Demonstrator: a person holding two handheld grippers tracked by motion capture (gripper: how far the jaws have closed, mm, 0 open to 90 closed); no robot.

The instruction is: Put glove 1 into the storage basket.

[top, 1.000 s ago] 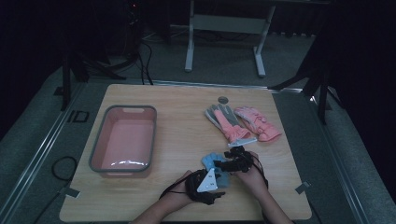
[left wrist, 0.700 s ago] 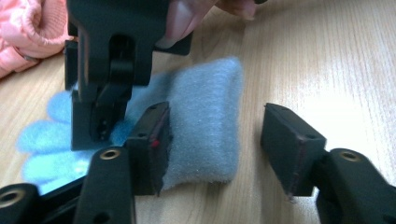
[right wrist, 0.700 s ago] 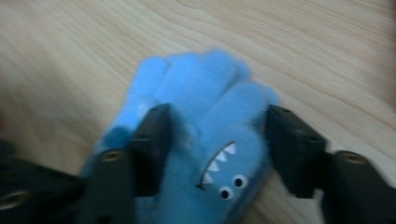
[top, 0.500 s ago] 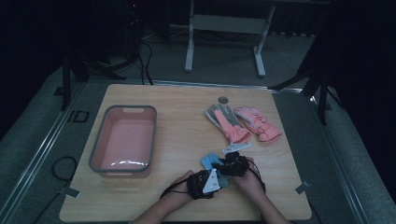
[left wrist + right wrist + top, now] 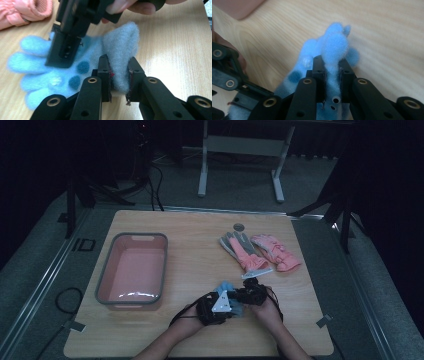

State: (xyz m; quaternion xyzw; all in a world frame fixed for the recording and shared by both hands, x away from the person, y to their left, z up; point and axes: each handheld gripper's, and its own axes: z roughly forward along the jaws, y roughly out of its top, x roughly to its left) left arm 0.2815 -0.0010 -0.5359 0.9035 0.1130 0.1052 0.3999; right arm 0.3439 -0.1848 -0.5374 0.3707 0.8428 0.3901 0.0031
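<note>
A fuzzy light-blue glove [image 5: 226, 287] with darker blue dots lies near the table's front edge. My left gripper [image 5: 216, 309] is at its near-left side and my right gripper [image 5: 251, 295] at its right. In the left gripper view, my left gripper [image 5: 118, 62] has just been closing and is now shut on a raised fold of the blue glove [image 5: 75, 72], while the right gripper [image 5: 65, 53] pinches the palm further up. In the right gripper view, my right gripper [image 5: 331, 62] has also just been closing, with its pads pressed on a bunched ridge of the blue glove [image 5: 334, 42].
A pink tub with a grey rim [image 5: 102, 280] stands at the left. A grey-and-pink glove [image 5: 242, 251] and a pink glove [image 5: 276, 253] lie at the right, behind my hands. The table's front edge is close below my forearms.
My left gripper has shifted a little to the left. The two grippers stand tighter together over the blue glove. The right hand has stayed put.
</note>
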